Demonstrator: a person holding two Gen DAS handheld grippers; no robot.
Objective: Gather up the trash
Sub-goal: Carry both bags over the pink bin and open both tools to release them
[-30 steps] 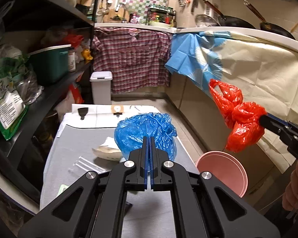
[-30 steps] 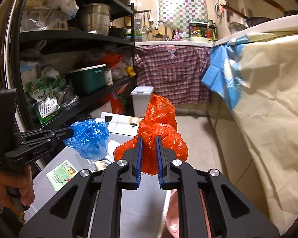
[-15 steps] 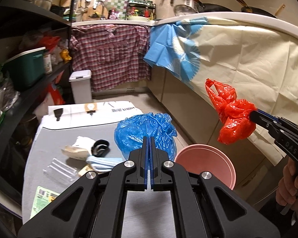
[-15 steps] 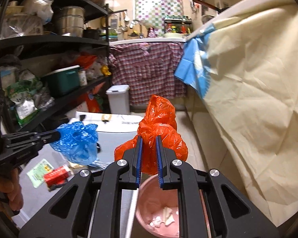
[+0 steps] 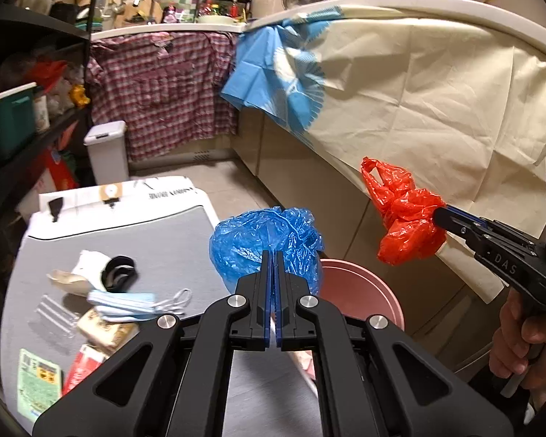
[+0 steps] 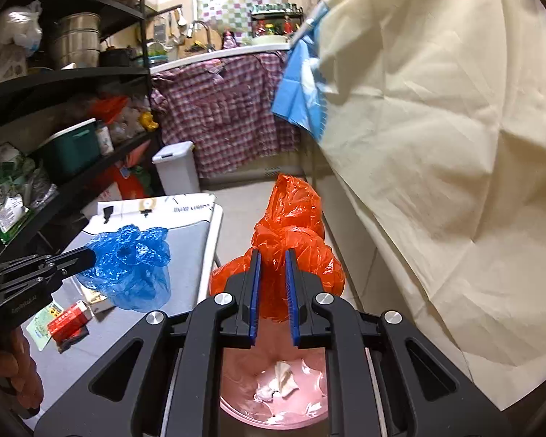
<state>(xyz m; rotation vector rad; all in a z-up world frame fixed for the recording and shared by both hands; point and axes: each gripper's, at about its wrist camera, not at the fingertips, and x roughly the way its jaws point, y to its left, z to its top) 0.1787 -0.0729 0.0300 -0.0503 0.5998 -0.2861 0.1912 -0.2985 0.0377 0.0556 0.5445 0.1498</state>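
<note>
My left gripper (image 5: 273, 255) is shut on a crumpled blue plastic bag (image 5: 262, 244), held above the right edge of the grey table (image 5: 185, 233). That blue bag (image 6: 131, 266) also shows at the left of the right wrist view. My right gripper (image 6: 273, 255) is shut on a crumpled red plastic bag (image 6: 291, 233), which hangs over a pink bin (image 6: 302, 375) on the floor. White paper scraps lie in the bin's bottom. In the left wrist view the red bag (image 5: 404, 218) hangs to the right, above and beyond the pink bin (image 5: 360, 291).
Loose trash lies on the table: a face mask (image 5: 127, 300), a black ring-shaped item (image 5: 118, 267), wrappers and a red packet (image 6: 69, 318). Dark shelves (image 6: 72, 80) stand at left, a cream cloth-covered counter (image 6: 436, 145) at right, a white lidded bin (image 5: 107, 149) at the back.
Both grippers have swung right and a little down with their bags. The pink bin has come closer under the red bag, and its inside now shows.
</note>
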